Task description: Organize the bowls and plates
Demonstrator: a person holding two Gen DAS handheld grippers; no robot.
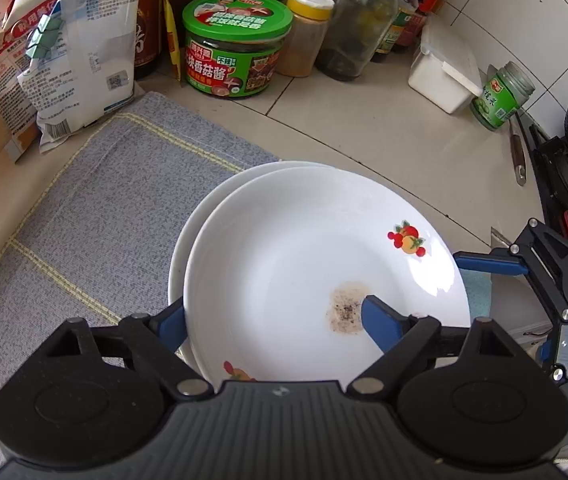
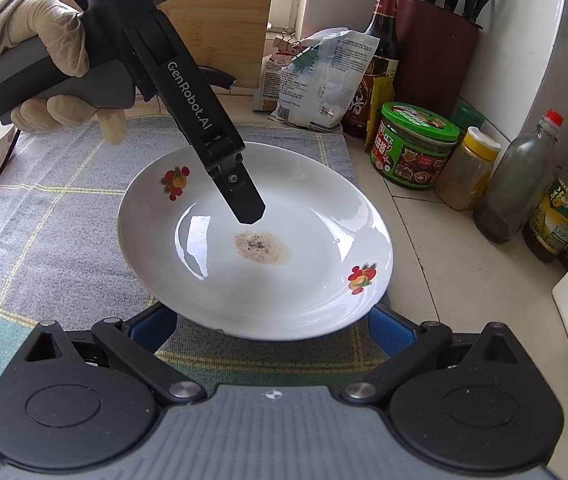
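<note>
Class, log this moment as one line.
left gripper: jaws open astride top plate rim | right gripper: open | plates stacked on cloth

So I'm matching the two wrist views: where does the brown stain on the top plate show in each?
Left wrist: the stain is right of centre and low, at the tip of a blue finger.
Right wrist: the stain is near the picture's centre, just below the left gripper's black finger.
Shared landmark: the green-lidded jar.

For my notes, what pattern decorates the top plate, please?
Small fruit clusters on the white plate, best in the right wrist view.
</note>
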